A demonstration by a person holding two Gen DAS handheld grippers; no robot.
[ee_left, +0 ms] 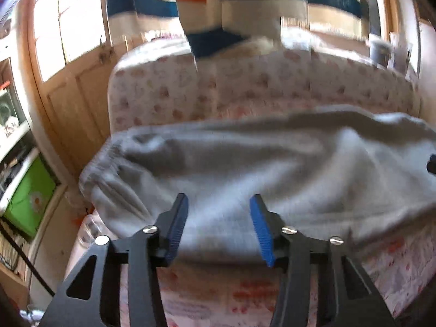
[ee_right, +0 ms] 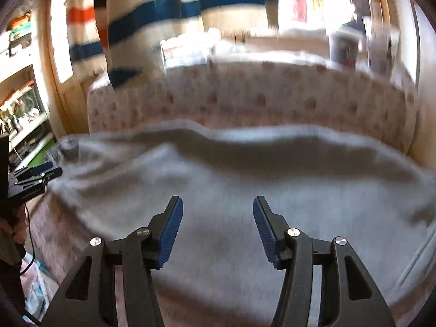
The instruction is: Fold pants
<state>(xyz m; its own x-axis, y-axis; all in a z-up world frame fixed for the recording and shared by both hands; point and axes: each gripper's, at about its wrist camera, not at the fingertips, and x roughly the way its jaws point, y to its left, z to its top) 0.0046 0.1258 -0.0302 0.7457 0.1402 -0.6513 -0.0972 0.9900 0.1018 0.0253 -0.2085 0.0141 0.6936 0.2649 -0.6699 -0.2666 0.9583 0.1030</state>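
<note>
The bed has a white cover with a pattern of small pink spots, and its far part rises like a padded back toward 12 o'clock. Grey pants lie directly on it, spread wide from 9 o'clock to 3 o'clock. Their gathered waistband is at 9 o'clock, near the bed's left edge.

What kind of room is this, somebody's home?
Most likely a bedroom at home. Grey pants lie spread on a bed with a floral sheet, a striped blanket hangs by a sunlit wooden door, and cluttered shelves stand at the left.
</note>
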